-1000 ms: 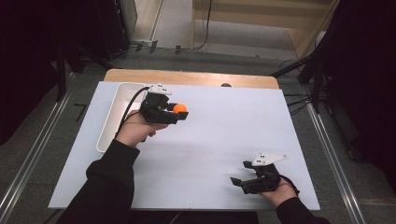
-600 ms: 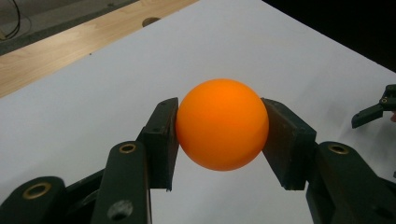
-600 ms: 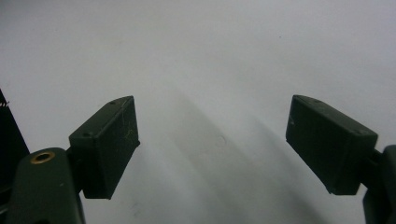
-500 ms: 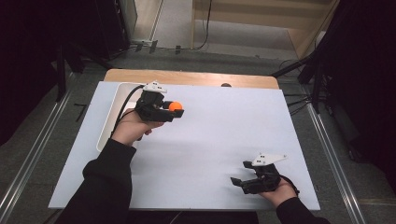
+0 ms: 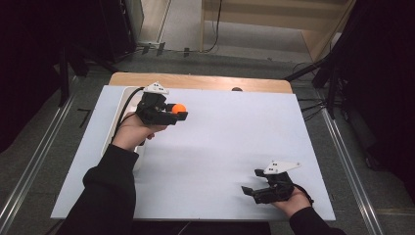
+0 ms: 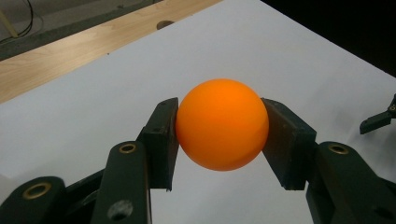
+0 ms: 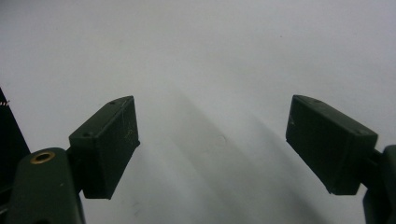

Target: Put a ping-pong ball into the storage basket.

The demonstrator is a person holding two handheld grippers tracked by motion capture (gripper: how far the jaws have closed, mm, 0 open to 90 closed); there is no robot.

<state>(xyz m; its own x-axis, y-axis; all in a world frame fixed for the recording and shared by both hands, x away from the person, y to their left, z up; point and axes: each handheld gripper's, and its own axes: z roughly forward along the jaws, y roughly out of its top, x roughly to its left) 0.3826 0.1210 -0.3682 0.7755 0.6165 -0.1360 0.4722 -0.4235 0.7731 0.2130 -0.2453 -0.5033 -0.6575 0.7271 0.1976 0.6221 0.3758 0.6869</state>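
Note:
An orange ball [image 6: 222, 123] is pinched between both black pads of my left gripper [image 6: 219, 135], which is shut on it. In the high view that gripper [image 5: 177, 111] hovers over the far left of the white table top [image 5: 225, 142], the ball [image 5: 179, 107] showing at its tip. My right gripper [image 5: 250, 191] rests near the front right edge, held by a hand. Its jaws [image 7: 212, 149] stand wide apart with only bare white surface between them.
A long white tray [image 5: 115, 125] lies along the table's left side, beside the left hand. A wooden strip [image 5: 205, 83] with a small hole [image 5: 237, 89] runs along the far edge. Dark stands and cables surround the table.
The left gripper has carried the orange ball a little toward the far edge and leftward. The right gripper has kept still.

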